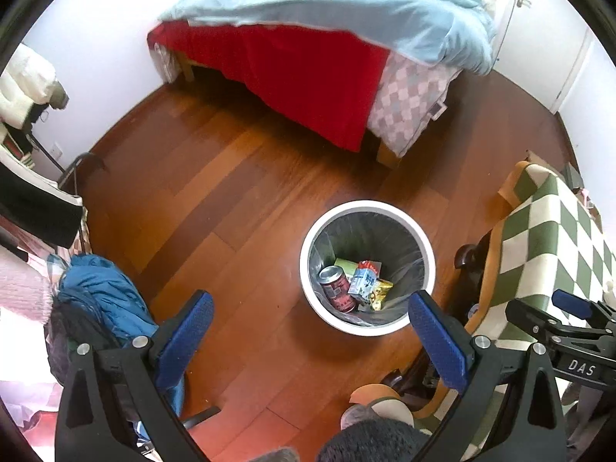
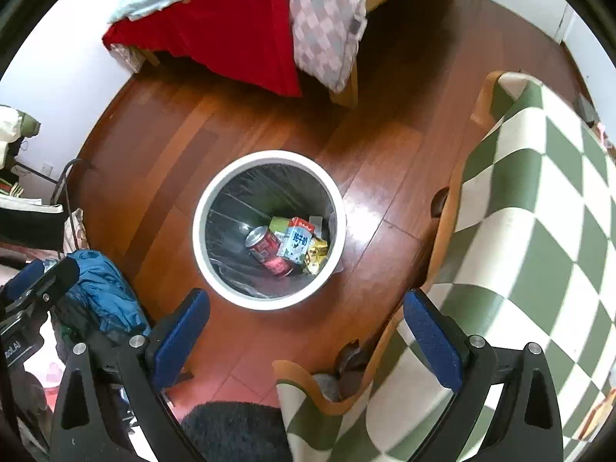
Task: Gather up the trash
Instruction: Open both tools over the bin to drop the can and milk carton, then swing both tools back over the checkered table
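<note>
A white round trash bin (image 1: 308,281) with a dark liner stands on the wooden floor; it also shows in the right wrist view (image 2: 200,238). Inside lie a red can (image 1: 337,288) (image 2: 267,250), a blue-and-white carton (image 1: 364,279) (image 2: 296,242), a yellow wrapper (image 1: 379,294) (image 2: 317,254) and a green box (image 1: 346,265) (image 2: 279,225). My left gripper (image 1: 312,312) is open and empty, above and in front of the bin. My right gripper (image 2: 306,313) is open and empty, just in front of the bin. The right gripper also shows in the left wrist view (image 1: 569,308).
A bed with a red sheet (image 1: 292,77) and a light blue blanket (image 1: 327,0) stands at the far wall. A green-and-white checkered cloth (image 2: 539,231) covers a chair on the right. A blue jacket (image 1: 104,300) lies in a clothes pile on the left.
</note>
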### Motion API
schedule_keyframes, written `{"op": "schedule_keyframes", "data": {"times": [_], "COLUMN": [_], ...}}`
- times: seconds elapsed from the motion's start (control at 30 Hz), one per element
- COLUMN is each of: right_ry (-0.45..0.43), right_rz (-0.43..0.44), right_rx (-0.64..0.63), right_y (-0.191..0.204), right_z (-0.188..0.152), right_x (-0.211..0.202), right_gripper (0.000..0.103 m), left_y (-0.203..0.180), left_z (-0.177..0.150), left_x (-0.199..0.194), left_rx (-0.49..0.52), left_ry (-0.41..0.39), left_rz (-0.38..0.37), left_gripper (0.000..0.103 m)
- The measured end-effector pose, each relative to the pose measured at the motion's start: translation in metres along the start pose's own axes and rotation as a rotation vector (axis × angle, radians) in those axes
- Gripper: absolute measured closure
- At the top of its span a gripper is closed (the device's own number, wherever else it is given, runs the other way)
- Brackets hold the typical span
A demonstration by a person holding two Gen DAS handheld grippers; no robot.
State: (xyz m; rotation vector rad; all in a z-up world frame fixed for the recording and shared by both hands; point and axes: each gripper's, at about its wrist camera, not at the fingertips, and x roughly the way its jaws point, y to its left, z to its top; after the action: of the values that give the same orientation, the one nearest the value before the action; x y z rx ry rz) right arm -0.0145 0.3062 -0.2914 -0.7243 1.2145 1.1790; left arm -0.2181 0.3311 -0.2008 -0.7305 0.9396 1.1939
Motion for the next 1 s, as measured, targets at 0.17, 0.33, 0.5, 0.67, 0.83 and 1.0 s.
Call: {"op": "schedule_keyframes", "data": {"times": [0.17,0.33,0.5,0.67,0.83,1.0], "right_ry": [-0.07,-0.153,-0.229,-0.272,-0.275,-0.253], "right_rz": [0.02,0.069,0.146,0.168,0.06,-0.099], "right_rx": [-0.014,-0.008,0.053,0.164,0.379,0.715], "right_y": [0.002,-0.005,-0.035,-0.096,-0.203,-0.33], "right_z": [-0.019,-0.044,-0.079,-0.12,-0.175,-0.242], "right_x": [-0.046,-0.102,-0.158,-0.199,-0.222,-0.212], "right_gripper": [0.001,0.001,0.001,0.001,0.001,0.001], "left_y": [-0.009,-0.03,-0.076,-0.15,-0.238,-0.313], "left_z": [-0.013,-0.027,-0.043,-0.068,-0.106,-0.143], "left_x": [-0.04,-0.088,-0.122,-0.126,-0.097,-0.071], "left_rx": [0.018,0.044,0.103,0.202,0.314,0.425], "left_ry": [-0.056,-0.127,-0.177,-0.188,-0.113,-0.076], "left_rz": [0.005,0.003,-0.046,-0.071,-0.097,-0.072], "left_gripper": [0.0,0.0,0.0,0.0,0.0,0.0]}}
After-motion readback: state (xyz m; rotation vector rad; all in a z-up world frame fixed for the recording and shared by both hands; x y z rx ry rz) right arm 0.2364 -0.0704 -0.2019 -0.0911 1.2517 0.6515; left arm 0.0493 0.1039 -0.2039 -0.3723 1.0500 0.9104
